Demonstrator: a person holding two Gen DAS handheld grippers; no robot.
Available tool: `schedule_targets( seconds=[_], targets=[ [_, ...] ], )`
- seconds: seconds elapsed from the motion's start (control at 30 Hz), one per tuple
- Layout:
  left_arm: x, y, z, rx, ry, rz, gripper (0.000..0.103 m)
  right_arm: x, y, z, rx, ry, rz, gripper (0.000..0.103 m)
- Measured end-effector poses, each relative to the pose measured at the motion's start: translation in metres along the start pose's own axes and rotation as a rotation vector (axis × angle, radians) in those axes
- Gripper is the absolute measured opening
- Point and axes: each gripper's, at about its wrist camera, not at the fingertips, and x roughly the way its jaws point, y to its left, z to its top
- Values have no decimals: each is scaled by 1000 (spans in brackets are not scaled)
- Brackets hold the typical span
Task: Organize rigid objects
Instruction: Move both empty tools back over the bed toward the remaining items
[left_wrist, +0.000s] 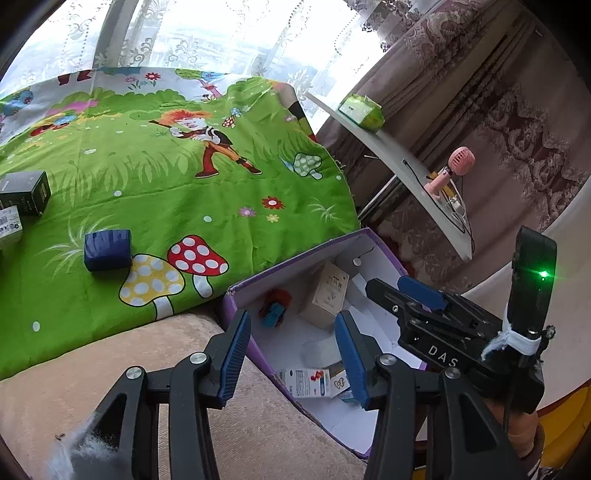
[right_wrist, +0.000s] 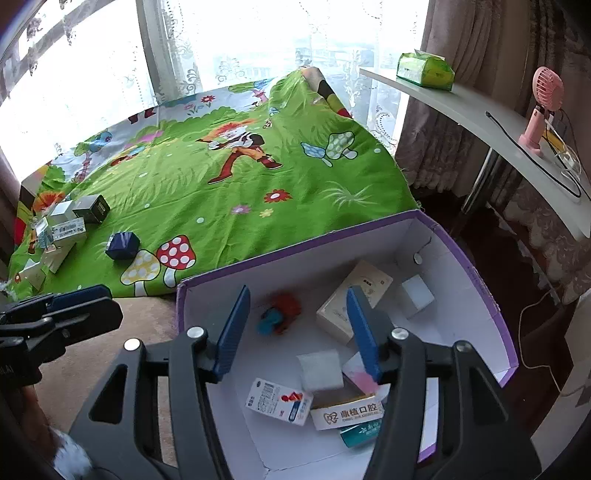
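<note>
Right wrist | right gripper (right_wrist: 295, 328) agape, empty, above purple box (right_wrist: 495, 314) (cartons inside) | left gripper (left_wrist: 291, 354) agape too

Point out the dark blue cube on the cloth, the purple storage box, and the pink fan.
dark blue cube (right_wrist: 123, 245), right wrist view, on its top face.
purple storage box (right_wrist: 295, 245), right wrist view, on its far rim.
pink fan (right_wrist: 548, 85), right wrist view, on its round grille.
</note>
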Motion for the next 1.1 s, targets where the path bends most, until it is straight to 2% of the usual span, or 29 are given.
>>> schedule_targets(
  seconds=[0.3, 0.5, 0.6, 0.7, 0.8, 0.9, 1.1],
  targets=[
    [-22, 9, -1, 28, -63, 65, 49, -2, 15, 0, -29, -9, 27, 60],
    [-62, 37, -7, 14, -152, 172, 49, 3, 45, 2, -66, 10, 102, 60],
    [-90, 56, -16, -11, -195, 231, 49, 10, 71, 8, -98, 34, 143, 60],
    [-117, 74, -25, -40, -235, 285, 49, 5, 98, 16, -131, 16, 178, 60],
    [-140, 96, -35, -83, -262, 308, 49, -8, 125, 24, -173, -24, 210, 60],
    [-160, 119, -46, -141, -290, 326, 49, -23, 147, 26, -209, -64, 234, 67],
    [-194, 162, -74, -260, -330, 364, 55, -30, 177, 22, -272, -72, 253, 69]
  ],
)
